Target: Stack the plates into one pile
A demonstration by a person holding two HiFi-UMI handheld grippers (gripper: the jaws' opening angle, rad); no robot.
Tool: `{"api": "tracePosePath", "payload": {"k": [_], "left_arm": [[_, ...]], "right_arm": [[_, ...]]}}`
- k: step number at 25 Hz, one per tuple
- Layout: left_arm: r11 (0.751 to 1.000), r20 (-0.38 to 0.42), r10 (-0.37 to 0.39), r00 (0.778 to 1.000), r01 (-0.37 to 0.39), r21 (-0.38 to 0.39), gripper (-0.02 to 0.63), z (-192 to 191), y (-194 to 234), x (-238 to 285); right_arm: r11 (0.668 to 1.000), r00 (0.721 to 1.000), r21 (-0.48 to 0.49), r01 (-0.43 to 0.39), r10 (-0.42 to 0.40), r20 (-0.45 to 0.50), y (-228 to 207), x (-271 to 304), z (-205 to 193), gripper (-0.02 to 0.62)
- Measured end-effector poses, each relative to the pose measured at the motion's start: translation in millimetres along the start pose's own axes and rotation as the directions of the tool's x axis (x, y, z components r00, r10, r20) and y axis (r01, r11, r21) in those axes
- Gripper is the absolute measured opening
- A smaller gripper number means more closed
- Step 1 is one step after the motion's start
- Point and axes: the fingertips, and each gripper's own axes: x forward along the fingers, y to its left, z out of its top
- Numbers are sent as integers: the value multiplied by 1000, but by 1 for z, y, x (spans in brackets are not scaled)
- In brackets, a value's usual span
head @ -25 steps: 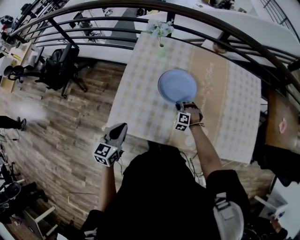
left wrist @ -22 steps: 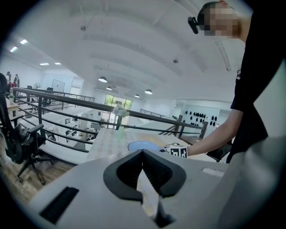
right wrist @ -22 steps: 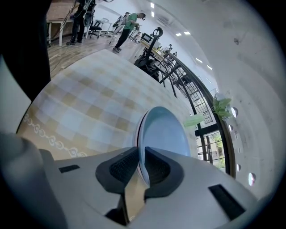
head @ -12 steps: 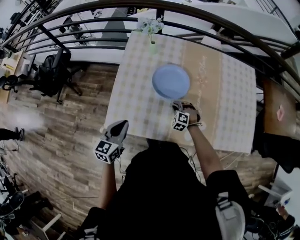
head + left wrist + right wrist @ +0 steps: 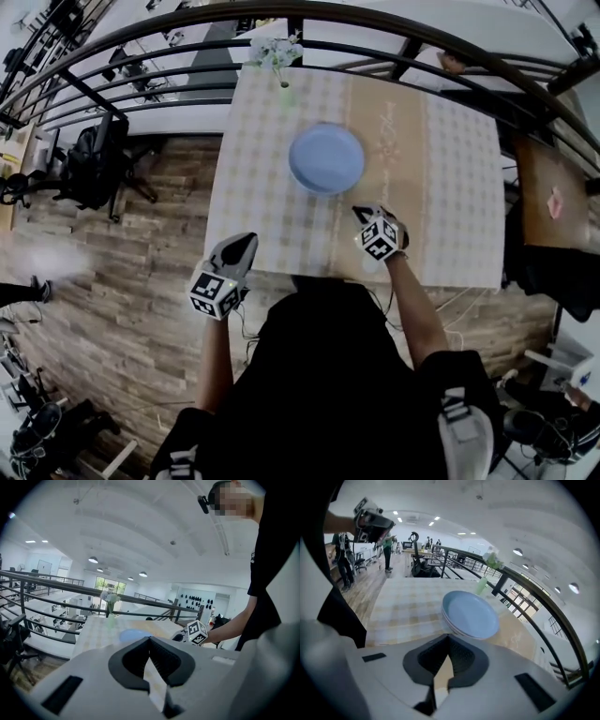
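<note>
A pile of pale blue plates [image 5: 326, 158] sits on the checked table [image 5: 450, 187], left of its middle. In the right gripper view the pile [image 5: 471, 614] lies just past the jaws, one plate nested in another. My right gripper [image 5: 361, 212] is a short way in front of the pile, apart from it, shut and holding nothing [image 5: 448, 637]. My left gripper [image 5: 247, 240] hangs at the table's front left edge, jaws together and empty [image 5: 150, 639]. From the left gripper view the plates [image 5: 133, 633] show as a blue sliver above the jaws.
A small vase of flowers [image 5: 279, 56] stands at the table's far edge, behind the plates. A dark curved railing [image 5: 187, 37] runs along the far side. Wooden floor [image 5: 122, 253] lies to the left. A brown side table [image 5: 553, 202] is at the right.
My right gripper has drawn back from the plate pile's near rim toward the table's front edge and now stands shut. The left gripper has hardly moved.
</note>
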Motion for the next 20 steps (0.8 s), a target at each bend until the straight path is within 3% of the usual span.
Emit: {"api": "tracePosePath", "payload": {"k": [6, 10, 13, 20], "left_arm": [[1000, 10, -14, 1000, 14, 14, 3, 12, -16, 16], [999, 17, -19, 1000, 19, 26, 2, 24, -33, 27], [999, 19, -23, 1000, 23, 30, 2, 31, -46, 34], [999, 15, -32, 999, 31, 44, 2, 29, -88, 52]], "right_arm": [[995, 997, 60, -80, 79, 15, 7, -39, -10, -5], [986, 988, 133, -102, 85, 128, 4, -71, 1, -5], [981, 974, 159, -108, 72, 217, -2, -94, 12, -5], [984, 958, 165, -71, 21, 287, -10, -124, -3, -5]]}}
